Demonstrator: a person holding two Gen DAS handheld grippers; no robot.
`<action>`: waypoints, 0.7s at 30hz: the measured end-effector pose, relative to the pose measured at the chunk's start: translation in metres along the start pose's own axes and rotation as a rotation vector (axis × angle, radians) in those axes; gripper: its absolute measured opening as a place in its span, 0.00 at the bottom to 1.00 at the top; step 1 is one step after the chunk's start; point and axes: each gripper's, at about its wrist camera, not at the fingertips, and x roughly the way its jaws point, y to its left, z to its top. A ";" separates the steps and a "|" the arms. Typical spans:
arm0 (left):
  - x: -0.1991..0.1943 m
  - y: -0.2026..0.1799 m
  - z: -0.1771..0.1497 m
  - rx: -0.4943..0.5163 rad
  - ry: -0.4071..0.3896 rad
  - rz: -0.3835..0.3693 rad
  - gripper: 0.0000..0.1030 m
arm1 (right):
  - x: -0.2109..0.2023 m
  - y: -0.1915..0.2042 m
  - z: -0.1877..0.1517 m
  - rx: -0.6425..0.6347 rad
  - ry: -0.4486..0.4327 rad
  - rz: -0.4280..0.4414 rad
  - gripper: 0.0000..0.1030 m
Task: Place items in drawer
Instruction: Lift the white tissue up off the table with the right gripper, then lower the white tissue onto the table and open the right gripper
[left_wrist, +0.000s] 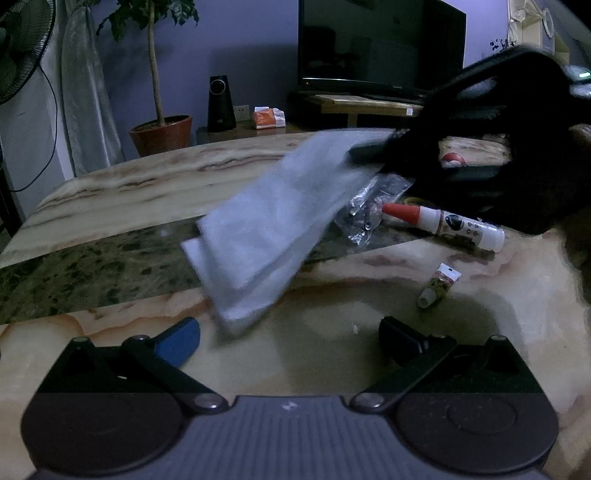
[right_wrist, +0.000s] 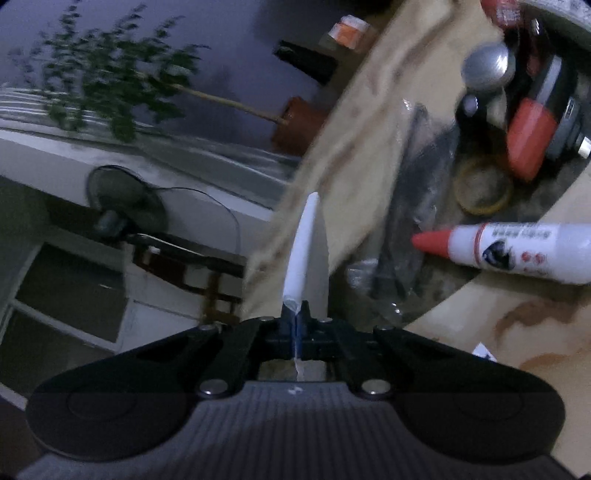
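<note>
Cloth axis: white folded cloth hangs slanted in left-wrist view, long axis running upper right to lower left; top end at right claw, free end low, near the tabletop just ahead of left claw.
Cloth edge-on: in right-wrist view same cloth seen as thin white blade pointing straight away from the fingers.
Cloth look: plain white, soft, folded in layers, two stepped edges at lower end; motion-blurred. No print seen.
Cloth place: lifted above marble-pattern tabletop, left of the clutter.
R claw: right claw closed tight on the cloth's end, fabric pinched between pads; in left-wrist view it's a dark blurred mass at upper right.
L claw: left claw wide open, nothing between fingers; blue pad on one finger, black pad on other. Sits low over tabletop.
Glue bottle: white bottle w/ red cone cap lying on its side, cap pointing left; dark animal graphic plus red dots and small print, unreadable.
Small tube: short tube lying near bottle, label unreadable.
Plastic bag: clear crinkled bag w/ dark items inside, just left of bottle cap.
Other bits: yellow ring, red-and-grey object, both in the dark inset patch of tabletop.
Bkgd: dark TV, potted tree, standing fan.
</note>
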 end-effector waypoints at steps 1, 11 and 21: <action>0.000 0.000 0.000 0.000 0.000 0.000 1.00 | -0.010 0.004 0.002 -0.014 0.000 0.005 0.02; 0.000 0.000 0.000 0.000 0.000 0.000 1.00 | -0.150 -0.027 0.003 -0.108 -0.006 -0.200 0.02; 0.000 0.000 0.000 0.000 0.000 0.000 1.00 | -0.216 -0.070 -0.004 -0.210 0.047 -0.418 0.11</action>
